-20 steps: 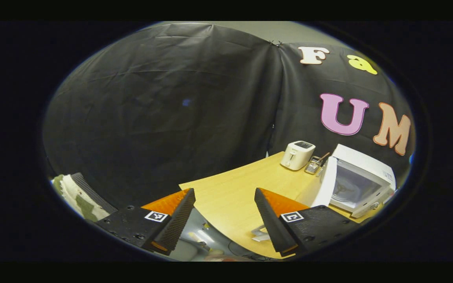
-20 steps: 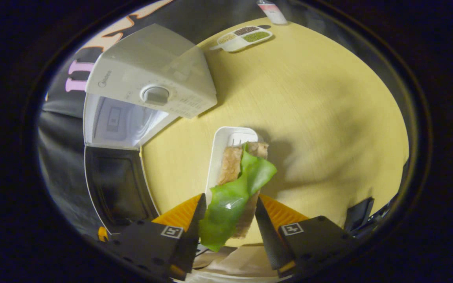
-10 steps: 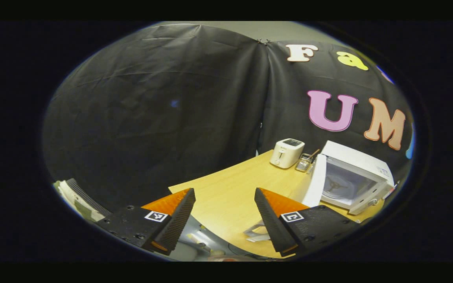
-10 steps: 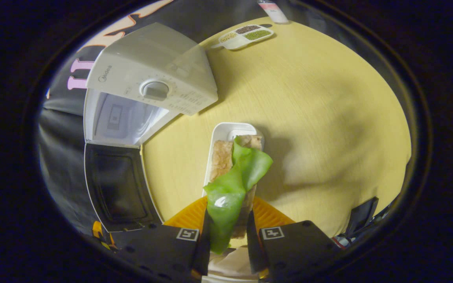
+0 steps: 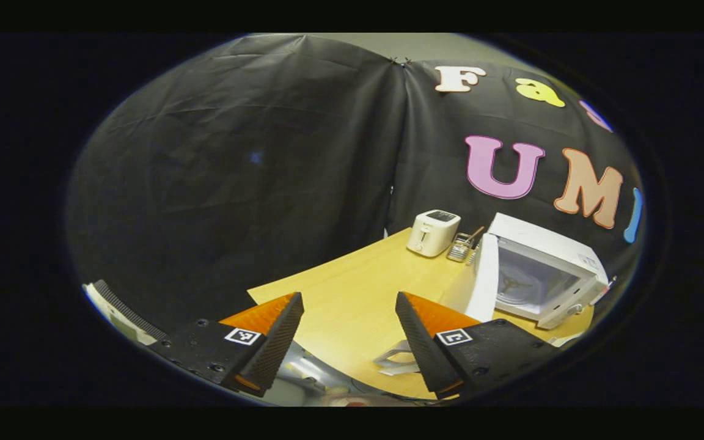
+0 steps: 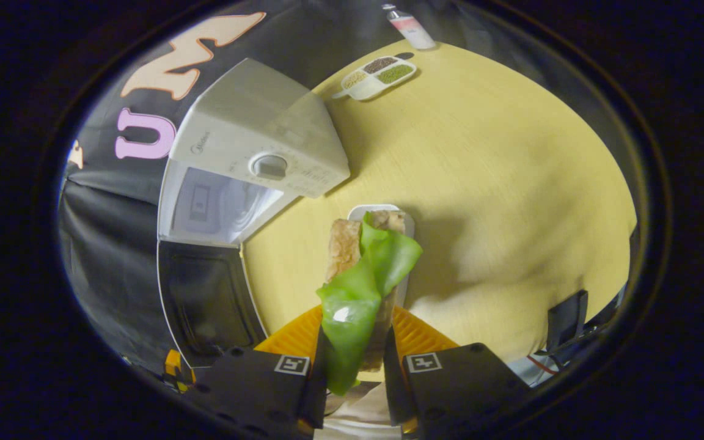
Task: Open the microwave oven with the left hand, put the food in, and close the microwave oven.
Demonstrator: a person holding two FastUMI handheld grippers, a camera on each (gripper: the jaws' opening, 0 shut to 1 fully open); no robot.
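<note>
The right gripper (image 6: 352, 373) clamps the food (image 6: 361, 287) over the table (image 6: 498, 183), beside the open microwave oven (image 6: 254, 153); the left gripper (image 5: 346, 342) gapes empty.

The microwave oven (image 6: 254, 146) is a white box standing on the wooden table, with a round dial on its control panel. Its door (image 6: 208, 302) is swung fully open on the hinge side, showing a dark window panel. In the left gripper view the microwave oven (image 5: 541, 269) shows a lit cavity with the turntable support visible inside; the cavity holds no food.

The food (image 6: 358, 287) is a brown bread-like slab with a green leaf draped over it, clamped between the right gripper's fingers above a white tray (image 6: 382, 211), outside the oven.
</note>
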